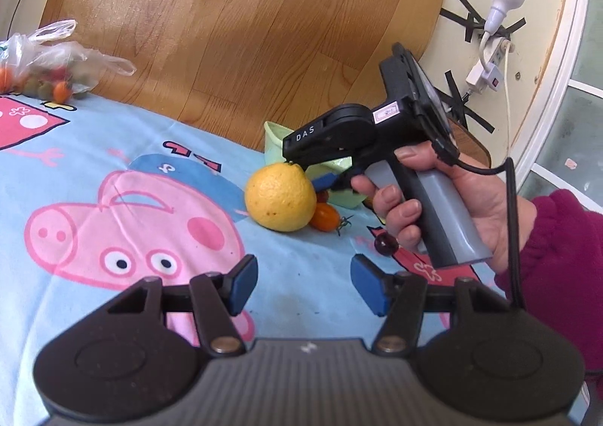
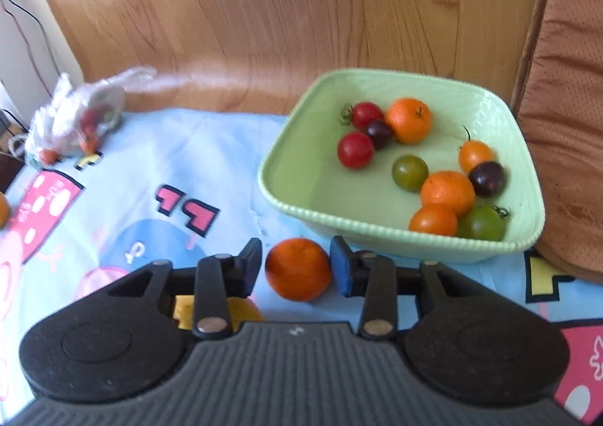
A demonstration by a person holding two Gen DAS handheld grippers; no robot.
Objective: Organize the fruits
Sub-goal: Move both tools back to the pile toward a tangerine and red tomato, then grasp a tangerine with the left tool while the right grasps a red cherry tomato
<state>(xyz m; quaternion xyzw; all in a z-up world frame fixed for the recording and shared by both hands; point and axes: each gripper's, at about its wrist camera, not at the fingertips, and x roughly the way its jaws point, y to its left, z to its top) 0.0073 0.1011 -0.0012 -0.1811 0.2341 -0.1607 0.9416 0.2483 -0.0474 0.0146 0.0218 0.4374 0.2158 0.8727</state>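
Note:
In the right wrist view an orange tangerine (image 2: 297,269) lies on the blue cartoon cloth (image 2: 158,162) between the fingers of my right gripper (image 2: 296,264). The jaws stand open, with a thin gap at the left pad. Just beyond is a pale green bowl (image 2: 320,185) holding several cherry tomatoes and tangerines. A big yellow citrus fruit (image 1: 280,196) shows in the left wrist view, with a blue pad (image 1: 325,180) of the right gripper just above an orange fruit (image 1: 325,217) beside it. My left gripper (image 1: 303,283) hovers open over the cloth with nothing in it.
A dark cherry tomato (image 1: 385,243) lies loose by the person's hand (image 1: 433,207). A plastic bag of fruit (image 1: 49,64) sits at the cloth's far left edge. A brown cushion (image 2: 565,124) flanks the bowl on the right. A power strip (image 1: 490,60) hangs on the wall.

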